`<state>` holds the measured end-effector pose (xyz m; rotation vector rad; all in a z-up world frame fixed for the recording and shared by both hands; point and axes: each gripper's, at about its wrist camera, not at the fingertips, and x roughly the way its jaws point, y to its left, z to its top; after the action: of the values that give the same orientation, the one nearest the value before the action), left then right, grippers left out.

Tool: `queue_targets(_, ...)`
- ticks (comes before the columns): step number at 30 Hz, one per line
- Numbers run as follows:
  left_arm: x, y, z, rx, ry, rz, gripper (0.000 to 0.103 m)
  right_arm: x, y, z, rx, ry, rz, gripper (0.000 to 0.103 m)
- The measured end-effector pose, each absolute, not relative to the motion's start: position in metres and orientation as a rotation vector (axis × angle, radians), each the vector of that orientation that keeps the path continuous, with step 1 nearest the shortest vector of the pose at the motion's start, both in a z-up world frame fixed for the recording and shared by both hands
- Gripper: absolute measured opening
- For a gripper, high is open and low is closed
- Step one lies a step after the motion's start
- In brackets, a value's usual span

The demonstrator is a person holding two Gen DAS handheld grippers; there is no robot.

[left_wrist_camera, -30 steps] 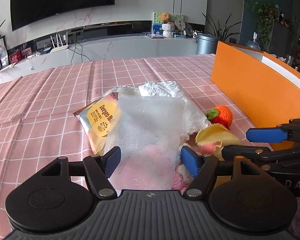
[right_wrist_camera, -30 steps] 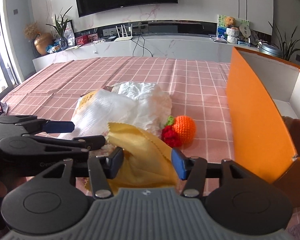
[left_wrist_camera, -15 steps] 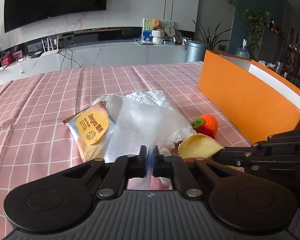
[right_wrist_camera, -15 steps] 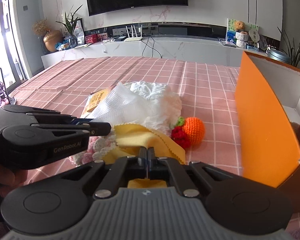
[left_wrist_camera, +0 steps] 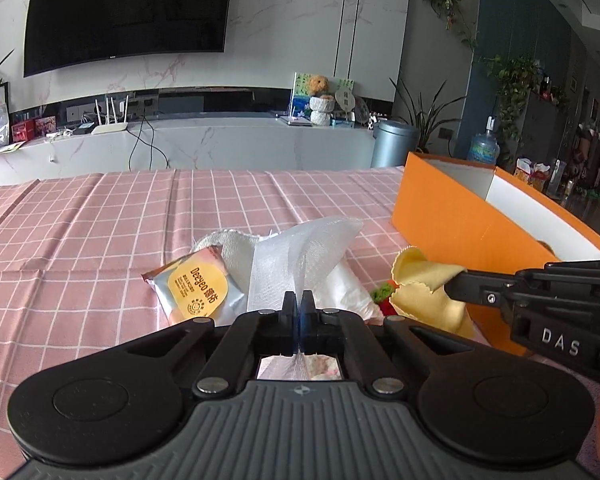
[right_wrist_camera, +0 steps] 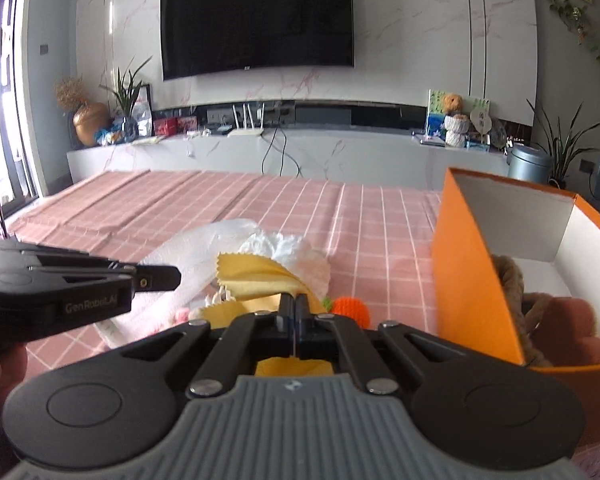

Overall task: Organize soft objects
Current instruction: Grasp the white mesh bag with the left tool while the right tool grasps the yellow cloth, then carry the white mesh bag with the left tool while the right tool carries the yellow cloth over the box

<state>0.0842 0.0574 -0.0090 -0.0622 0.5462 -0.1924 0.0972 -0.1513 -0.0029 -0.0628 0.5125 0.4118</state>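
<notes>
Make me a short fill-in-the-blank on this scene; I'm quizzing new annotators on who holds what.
1. The left gripper is shut on the white ____ cloth.
2. The right gripper pinches the ____ cloth.
3. The crocheted fruit lies on the checked tablecloth, beside the ____ box.

Missing words: mesh; yellow; orange

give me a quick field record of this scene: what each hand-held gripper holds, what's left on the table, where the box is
left hand-held gripper: shut on the white mesh cloth, lifted off the pile
right hand-held gripper: shut on the yellow cloth
on the table: snack packet, white towel, knitted orange toy
surface: pink checked tablecloth
orange box: open, on the right; already holds brown rope
</notes>
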Motion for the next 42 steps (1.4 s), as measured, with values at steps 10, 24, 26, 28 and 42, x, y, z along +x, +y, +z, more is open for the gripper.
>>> queue_targets(10, 0.076, 0.048, 0.02, -0.103, 0.508, -0.222, 0.001, 0.09, -0.165, 0.027, -0.037, 0.432, 0.398, 0.0)
queue_targets(24, 0.09, -0.009, 0.071, -0.107, 0.471, -0.378, 0.001, 0.088, -0.215, 0.074, 0.007, 0.439, 0.388, 0.0)
queue_targets(26, 0.094, -0.022, 0.074, -0.108, 0.472, -0.413, 0.001, 0.09, -0.224, 0.08, -0.009, 0.432, 0.373, 0.0)
queue_targets(28, 0.101, -0.034, 0.078, -0.112, 0.478, -0.444, 0.001, 0.093, -0.236, 0.087, -0.009, 0.434, 0.361, 0.0)
queue_targets(42, 0.159, -0.111, 0.081, -0.188, 0.587, -0.614, 0.001, 0.127, -0.316, 0.113, -0.042, 0.472, 0.243, 0.0)
